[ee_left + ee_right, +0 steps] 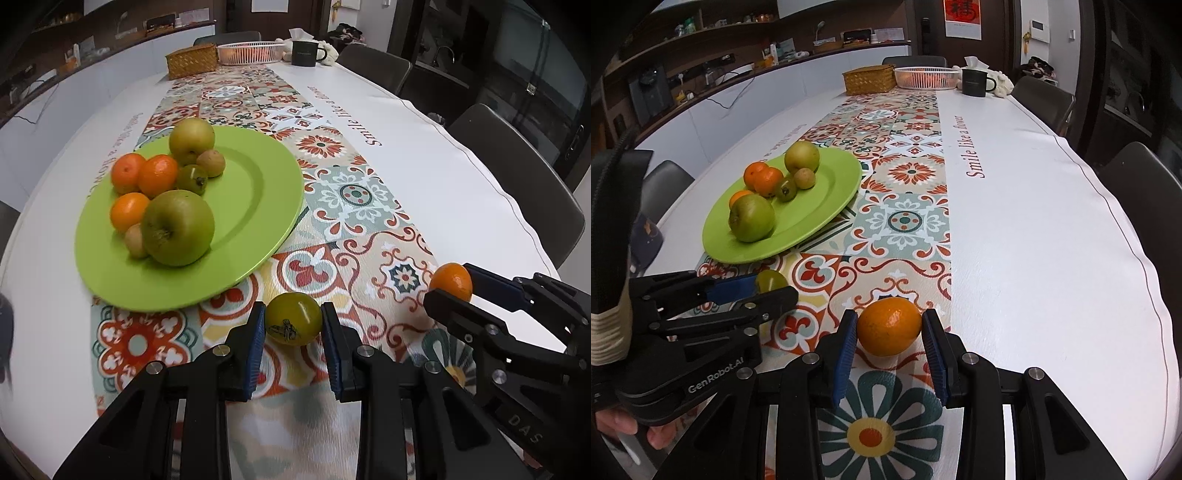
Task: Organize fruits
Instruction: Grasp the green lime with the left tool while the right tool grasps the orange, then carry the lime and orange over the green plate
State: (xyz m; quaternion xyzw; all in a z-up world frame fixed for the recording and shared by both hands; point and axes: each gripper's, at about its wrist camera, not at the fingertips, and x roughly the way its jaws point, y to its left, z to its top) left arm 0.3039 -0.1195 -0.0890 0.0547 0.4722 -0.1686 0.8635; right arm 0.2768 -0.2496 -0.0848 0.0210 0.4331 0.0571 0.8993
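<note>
A green plate (258, 192) on the patterned runner holds two green apples, three oranges and several small brownish-green fruits; it also shows in the right wrist view (834, 192). My left gripper (293, 325) is shut on a small green fruit (293, 319) just in front of the plate, low over the runner; it shows at the left of the right wrist view (768, 286). My right gripper (889, 332) is shut on an orange (889, 326) low over the runner, to the right of the left gripper; it also shows in the left wrist view (451, 282).
At the table's far end stand a woven box (868, 81), a white basket (926, 77), a dark mug (975, 83) and tissues. Dark chairs (1145, 192) line the right side. A white cloth (1052, 240) covers the table beside the runner.
</note>
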